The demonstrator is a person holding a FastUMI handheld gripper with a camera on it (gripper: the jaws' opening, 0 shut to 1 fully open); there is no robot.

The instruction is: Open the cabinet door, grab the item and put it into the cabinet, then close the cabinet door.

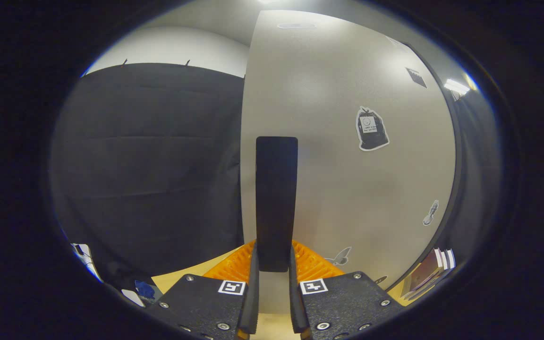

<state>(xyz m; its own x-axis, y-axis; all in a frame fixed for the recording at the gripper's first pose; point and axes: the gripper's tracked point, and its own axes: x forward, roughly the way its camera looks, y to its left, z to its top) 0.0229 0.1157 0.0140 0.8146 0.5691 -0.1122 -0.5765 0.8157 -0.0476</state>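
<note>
In the gripper view, the gripper (274,267) has its two fingers drawn close together around the lower end of a tall, flat black rectangular handle (276,198). The handle stands upright between them, and both fingers seem to press on its sides. The handle has softly rounded top corners and a matte, dark face. It sits on the pale grey, smooth-surfaced cabinet door (343,141), close to the door's left edge. The door is broad and plain apart from several stickers: a black bag-shaped sticker with a white outline (371,128) to the right of the handle, a small spoon-shaped one (431,212) lower right, and a pale bird-like one (342,256) near the door's bottom. Left of the door hangs the black cloth booth wall (149,165). A light wooden tabletop (177,278) lies beneath the fingers, and a stack of books (430,274) rests at the far right.
</note>
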